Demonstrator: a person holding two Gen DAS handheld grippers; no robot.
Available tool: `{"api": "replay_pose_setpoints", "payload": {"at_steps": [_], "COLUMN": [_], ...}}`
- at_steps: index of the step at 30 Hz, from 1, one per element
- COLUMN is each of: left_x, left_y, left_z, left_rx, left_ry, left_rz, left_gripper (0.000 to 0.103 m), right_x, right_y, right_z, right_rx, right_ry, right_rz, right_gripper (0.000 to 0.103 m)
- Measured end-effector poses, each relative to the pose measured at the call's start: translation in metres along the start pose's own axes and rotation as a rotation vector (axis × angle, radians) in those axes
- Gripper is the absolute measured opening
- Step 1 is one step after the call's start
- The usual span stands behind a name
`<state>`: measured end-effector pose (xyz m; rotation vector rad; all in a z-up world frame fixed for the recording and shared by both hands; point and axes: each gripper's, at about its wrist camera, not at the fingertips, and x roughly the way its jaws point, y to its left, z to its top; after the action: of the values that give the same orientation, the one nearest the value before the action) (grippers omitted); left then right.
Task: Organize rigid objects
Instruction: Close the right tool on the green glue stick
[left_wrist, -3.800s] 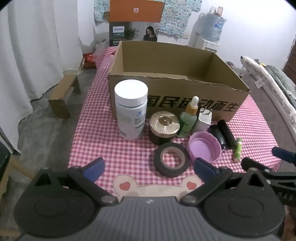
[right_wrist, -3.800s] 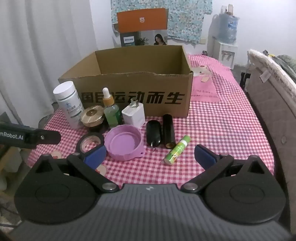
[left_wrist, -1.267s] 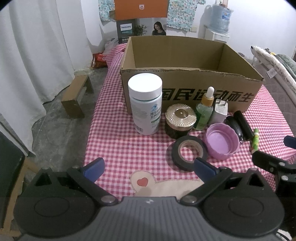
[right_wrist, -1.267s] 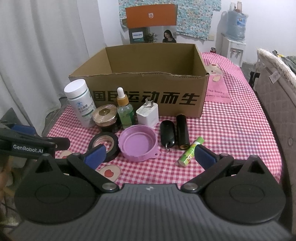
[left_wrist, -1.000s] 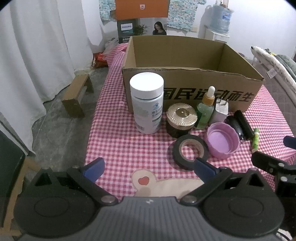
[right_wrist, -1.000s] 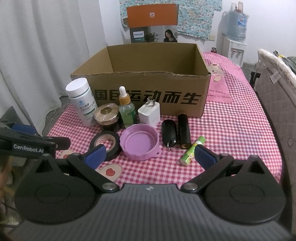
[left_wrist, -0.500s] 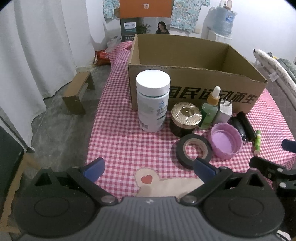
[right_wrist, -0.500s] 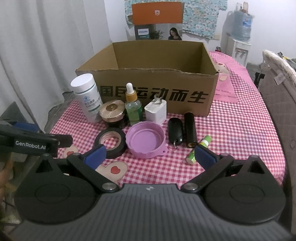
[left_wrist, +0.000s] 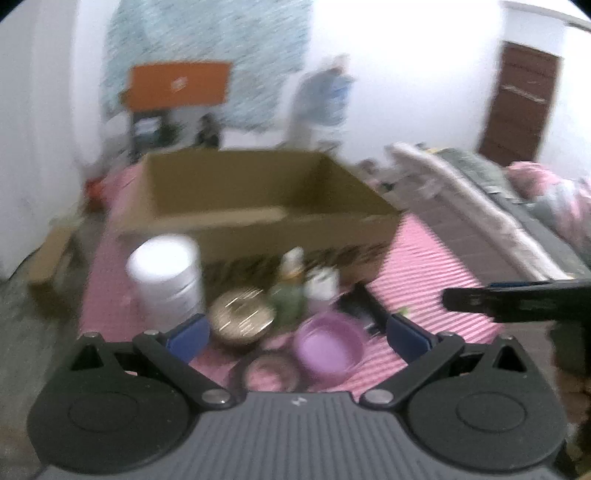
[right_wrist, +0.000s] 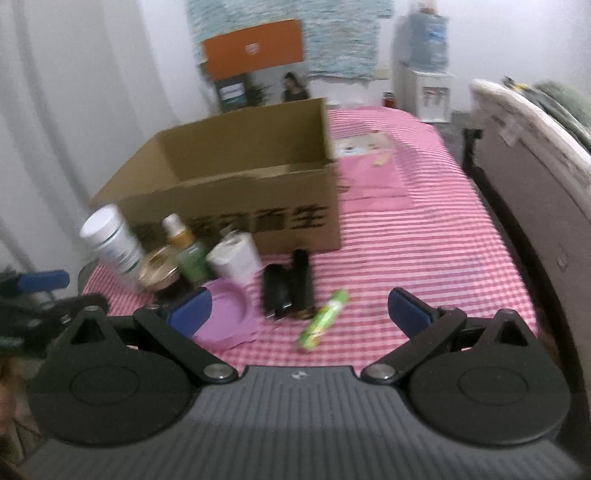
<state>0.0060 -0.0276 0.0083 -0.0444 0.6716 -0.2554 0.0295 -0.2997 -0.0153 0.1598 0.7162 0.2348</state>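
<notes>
Nearest in each wrist view are the spread fingers of that view's own tool. The left hand-held gripper (left_wrist: 295, 330) is wide and empty, above the tape roll (left_wrist: 266, 371) and purple lid (left_wrist: 330, 345). The right hand-held gripper (right_wrist: 299, 314) is also wide and empty, with the green tube (right_wrist: 322, 320) lying on the tabletop (right_wrist: 424, 251) between its fingers.

Just past the tube lie two black items (right_wrist: 290, 286) side by side. Left of them stand the white charger (right_wrist: 236, 258), the dropper bottle (right_wrist: 184, 251), the gold-lidded jar (right_wrist: 159, 271) and the white bottle (right_wrist: 112, 245), all close together in front of the cardboard box (right_wrist: 240, 177), which is open-topped and looks empty as far as its inside shows. Nothing is boxed yet.

Both views are smeared by motion, so exact gaps between the items are hard to judge. The main risk, I think, is the crowding: wide fingers dropping onto one item could knock the upright dropper bottle or white bottle over, or nudge the tube into rolling toward the tabletop's edge. The two tools are also near each other and could collide over the cluster.
</notes>
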Motion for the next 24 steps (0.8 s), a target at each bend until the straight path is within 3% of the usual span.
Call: {"api": "replay_pose_setpoints", "payload": {"at_steps": [5,9,12,16,19,24], "left_x": [0.028,0.055,0.077,0.102,0.116,0.131], "left_y": [-0.032,-0.063,-0.082,-0.094,-0.101,-0.108], "left_z": [0.014,0.019,0.016,0.012,0.01,0.011], "left_rx": [0.114,0.213,0.277,0.306,0.324,0.343], "left_ry": [0.021,0.081,0.144,0.226,0.275,0.349], "left_rz": [-0.116,-0.171,-0.195,-0.222,-0.225,-0.221], "left_gripper": [0.102,0.094,0.08,0.06,0.054,0.033], "right_x": [0.017,0.036,0.052,0.072,0.083,0.1], "right_y": [-0.03,-0.044,-0.048,-0.051,-0.052,-0.055], "right_z": [0.003,0.005,0.006,0.006,0.006,0.006], "right_rx": [0.076,0.126,0.14,0.149,0.151,0.168], "right_ry": [0.044,0.121,0.178,0.245,0.277,0.323], "right_rz": [-0.004,0.05,0.076,0.13,0.159,0.199], "right_gripper": [0.09,0.068,0.05,0.034,0.028,0.023]}}
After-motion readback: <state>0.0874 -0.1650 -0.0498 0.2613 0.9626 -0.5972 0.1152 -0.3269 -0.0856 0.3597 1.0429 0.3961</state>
